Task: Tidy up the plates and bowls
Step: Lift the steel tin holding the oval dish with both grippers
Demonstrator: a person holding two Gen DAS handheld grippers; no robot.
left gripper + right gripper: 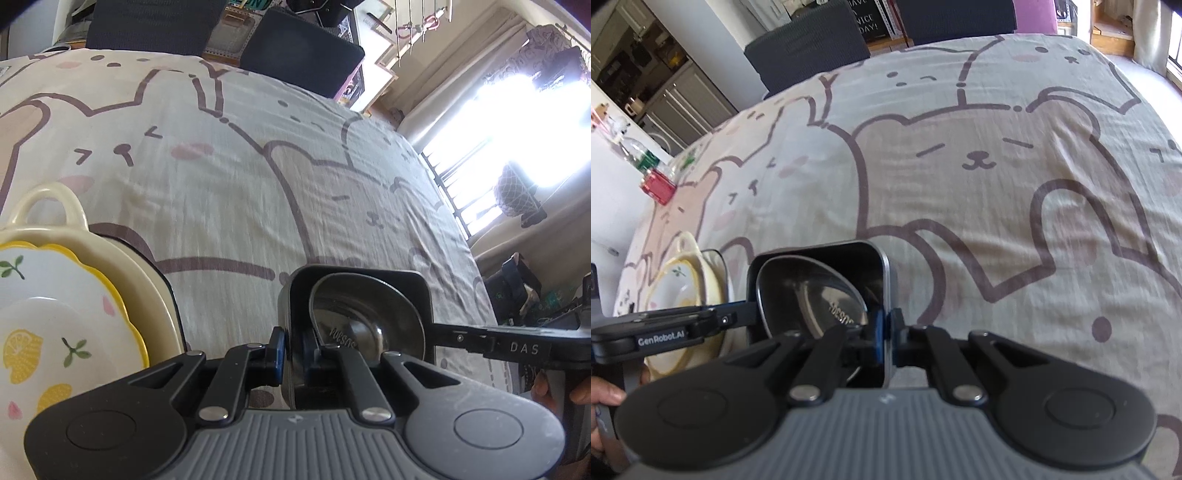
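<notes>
A black square dish [406, 275] holds a steel bowl [365, 325] that leans inside it. My left gripper [293, 345] is shut on the dish's left wall, with a blue pad on each side. In the right wrist view my right gripper [886, 330] is shut on the opposite wall of the black square dish [882, 266], and the steel bowl [812, 299] shows inside. Each gripper reaches into the other's view from the side. Whether the dish touches the cloth I cannot tell. A lemon-patterned bowl [55, 314] is stacked in a cream handled dish [48, 199] at the left.
A cloth with cartoon bears [240, 166] covers the table. Dark chairs [303, 51] stand at the far edge. A red box [659, 188] and a clear bottle [635, 151] sit at the far left. A bright window [517, 129] lies past the right edge.
</notes>
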